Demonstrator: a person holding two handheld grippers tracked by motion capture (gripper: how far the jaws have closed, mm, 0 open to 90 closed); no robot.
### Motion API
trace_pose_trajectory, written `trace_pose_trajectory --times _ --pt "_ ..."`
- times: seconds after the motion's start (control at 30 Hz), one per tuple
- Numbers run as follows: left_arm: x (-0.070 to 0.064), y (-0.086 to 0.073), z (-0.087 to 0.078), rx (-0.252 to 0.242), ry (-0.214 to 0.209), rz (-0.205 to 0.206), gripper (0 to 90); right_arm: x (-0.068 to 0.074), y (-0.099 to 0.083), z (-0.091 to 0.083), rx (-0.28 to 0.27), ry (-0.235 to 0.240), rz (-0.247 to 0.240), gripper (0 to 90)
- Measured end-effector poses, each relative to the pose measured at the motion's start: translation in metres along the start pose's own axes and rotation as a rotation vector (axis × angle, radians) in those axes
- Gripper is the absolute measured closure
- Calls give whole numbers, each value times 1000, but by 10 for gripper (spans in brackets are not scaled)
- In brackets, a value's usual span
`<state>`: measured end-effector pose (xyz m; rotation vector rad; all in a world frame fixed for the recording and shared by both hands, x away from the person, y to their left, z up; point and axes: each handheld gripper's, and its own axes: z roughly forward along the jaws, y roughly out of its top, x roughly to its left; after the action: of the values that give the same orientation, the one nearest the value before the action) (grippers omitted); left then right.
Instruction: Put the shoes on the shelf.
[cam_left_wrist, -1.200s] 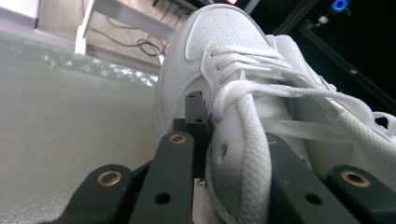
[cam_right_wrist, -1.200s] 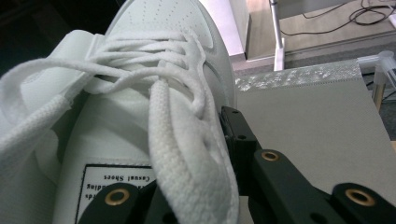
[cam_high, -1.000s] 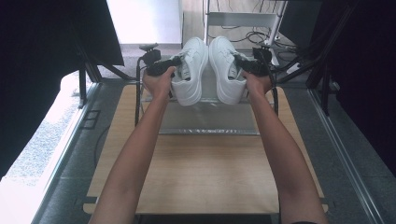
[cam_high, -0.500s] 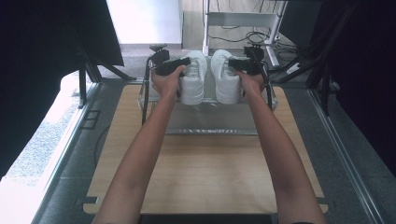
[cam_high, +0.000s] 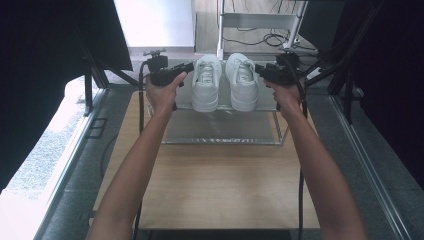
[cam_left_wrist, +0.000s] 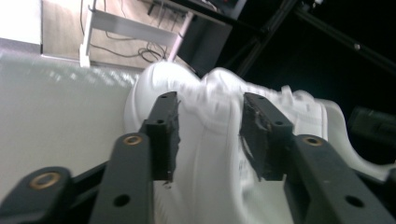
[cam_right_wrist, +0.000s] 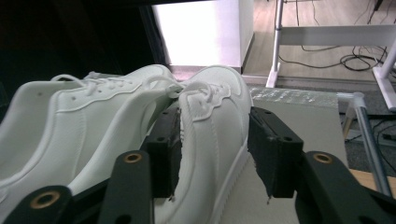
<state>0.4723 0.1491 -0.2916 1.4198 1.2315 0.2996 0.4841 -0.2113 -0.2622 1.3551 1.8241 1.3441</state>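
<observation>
Two white sneakers stand side by side, toes towards me, on the top shelf of a metal rack (cam_high: 220, 142) at the table's far end. My left gripper (cam_high: 190, 66) comes in from the left and is shut on the left sneaker (cam_high: 206, 84). In the left gripper view its jaws (cam_left_wrist: 210, 128) straddle that sneaker (cam_left_wrist: 212, 100), which is slightly blurred. My right gripper (cam_high: 258, 70) is shut on the right sneaker (cam_high: 242, 84) from the right. In the right gripper view the jaws (cam_right_wrist: 212, 140) clasp that sneaker (cam_right_wrist: 210, 112) mid-body, with the other sneaker (cam_right_wrist: 93, 116) beside it.
The rack stands on a wooden table (cam_high: 225, 185), which has bare room in front of the rack. Dark frame struts (cam_high: 345, 60) rise on both sides. Behind the rack are a white stand (cam_high: 260, 20) and floor cables (cam_high: 272, 37).
Both arms have reached farther forward, and the sneakers, held up and tilted before, now sit level and closer together on the rack's top shelf.
</observation>
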Motion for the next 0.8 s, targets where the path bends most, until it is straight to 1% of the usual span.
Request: trace_pose_trajectory --times 0.03,0.07,0.1,0.13,0.17,0.2,0.23,0.33,0.37,0.4,0.43,0.47,0.53,0.6,0.67,0.7,0.73,0.77,0.8 --pt "2 -2 -4 8 -11 -4 673 -3 -3 -12 -13 17 0 604" --pt "5 -5 -9 27 -26 -2 673 -3 -3 -12 -13 17 0 604" --pt "7 -9 -13 38 -34 -14 700 -5 -4 -18 -17 24 0 626" --pt "8 -12 -17 48 -41 -22 742 -6 -6 -23 -14 22 -5 661" --pt "9 -16 -21 58 -45 -22 794 -9 -11 -31 13 26 -32 728" --pt "10 -22 -26 80 -44 -7 815 -11 -14 -34 20 29 -41 756" --pt "10 -22 -26 80 -44 -7 834 -11 -14 -34 20 29 -41 756" --pt "10 -34 -29 117 -37 29 857 -17 -24 -38 56 37 -65 821" --pt "9 -37 -28 130 -28 50 860 -18 -28 -38 66 43 -68 832" --pt "8 -41 -28 139 -20 69 866 -20 -35 -34 95 51 -84 845" --pt "7 -44 -26 145 -16 76 866 -20 -35 -34 95 51 -84 845" --pt "7 -46 -24 154 -15 80 871 -20 -39 -31 108 55 -92 845" --pt "7 -51 -19 172 -21 80 878 -20 -45 -24 124 62 -97 845" --pt "7 -54 -15 178 -29 78 881 -19 -49 -17 138 74 -95 844" --pt "5 -56 -11 184 -39 73 881 -16 -53 -10 150 76 -104 844" --pt "4 -57 -10 184 -42 74 880 -15 -54 -6 156 78 -108 843" --pt "3 -58 -10 175 -36 73 888 -13 -56 0 162 77 -116 847" --pt "3 -58 -10 175 -36 73 887 -13 -56 0 162 77 -116 847" --pt "3 -58 -10 174 -37 71 887 -11 -57 2 164 65 -131 848"
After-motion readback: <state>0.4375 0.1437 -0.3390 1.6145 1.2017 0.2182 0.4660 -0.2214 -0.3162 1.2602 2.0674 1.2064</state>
